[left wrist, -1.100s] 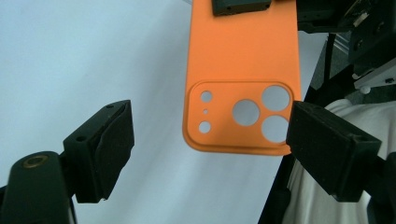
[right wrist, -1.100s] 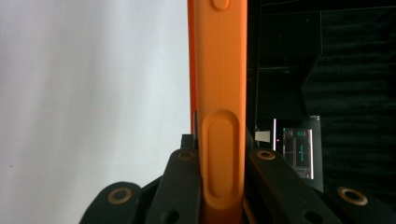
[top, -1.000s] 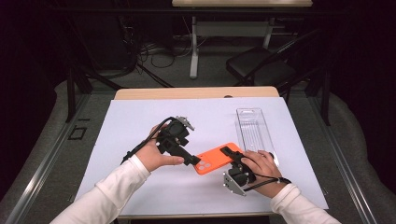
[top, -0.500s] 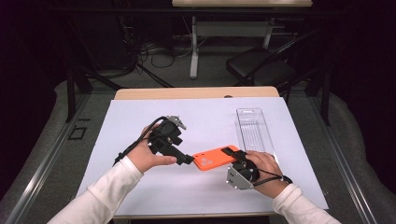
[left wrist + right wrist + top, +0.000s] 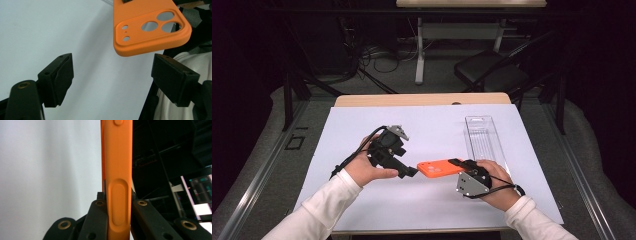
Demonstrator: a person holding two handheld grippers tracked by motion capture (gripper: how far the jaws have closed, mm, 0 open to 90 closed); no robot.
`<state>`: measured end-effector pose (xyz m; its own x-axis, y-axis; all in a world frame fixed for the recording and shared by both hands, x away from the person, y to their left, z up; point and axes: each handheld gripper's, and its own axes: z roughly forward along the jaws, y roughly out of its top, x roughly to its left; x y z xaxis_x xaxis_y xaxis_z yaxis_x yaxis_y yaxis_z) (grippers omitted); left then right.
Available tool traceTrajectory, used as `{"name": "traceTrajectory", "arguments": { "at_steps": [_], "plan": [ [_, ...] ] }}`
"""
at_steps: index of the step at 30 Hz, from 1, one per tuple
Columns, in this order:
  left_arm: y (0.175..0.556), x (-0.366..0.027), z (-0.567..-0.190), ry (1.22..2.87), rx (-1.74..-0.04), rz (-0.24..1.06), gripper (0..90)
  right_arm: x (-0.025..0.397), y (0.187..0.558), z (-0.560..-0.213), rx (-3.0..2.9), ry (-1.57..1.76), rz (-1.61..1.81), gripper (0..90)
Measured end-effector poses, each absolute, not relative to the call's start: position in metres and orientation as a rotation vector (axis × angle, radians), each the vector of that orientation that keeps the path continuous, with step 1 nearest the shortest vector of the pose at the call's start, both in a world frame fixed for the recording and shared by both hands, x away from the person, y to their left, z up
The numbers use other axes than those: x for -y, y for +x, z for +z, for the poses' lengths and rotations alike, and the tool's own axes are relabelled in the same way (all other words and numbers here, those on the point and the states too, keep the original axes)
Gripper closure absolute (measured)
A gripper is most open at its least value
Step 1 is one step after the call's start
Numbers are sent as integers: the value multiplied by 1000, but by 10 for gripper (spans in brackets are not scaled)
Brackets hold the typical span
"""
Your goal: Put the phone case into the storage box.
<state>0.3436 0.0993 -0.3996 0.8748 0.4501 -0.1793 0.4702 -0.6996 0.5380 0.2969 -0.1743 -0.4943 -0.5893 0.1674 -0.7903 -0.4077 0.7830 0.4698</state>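
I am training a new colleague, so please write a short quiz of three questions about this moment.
1. True or false: the right tongs are shut on the orange case.
2. The left tongs are: A) open, B) shut on the case, C) shut on the clear tray.
3. Which end of the case points toward the left tongs?

Key: 1. True. 2. A; the case sits ahead of the jaws, not yet between them. 3. The end with the camera holes.

Dim room, white-covered table [image 5: 362, 125], black chair [image 5: 492, 75] behind — cables on grey floor [image 5: 272, 120]
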Motion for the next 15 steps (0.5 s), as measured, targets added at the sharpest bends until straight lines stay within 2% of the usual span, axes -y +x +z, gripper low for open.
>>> {"name": "traceTrajectory", "arguments": {
  "at_steps": [15],
  "plan": [
    [341,-101,-396,2423,-637,-22,241,177,303,-486,-2159,-21,1018,867]
  ]
}}
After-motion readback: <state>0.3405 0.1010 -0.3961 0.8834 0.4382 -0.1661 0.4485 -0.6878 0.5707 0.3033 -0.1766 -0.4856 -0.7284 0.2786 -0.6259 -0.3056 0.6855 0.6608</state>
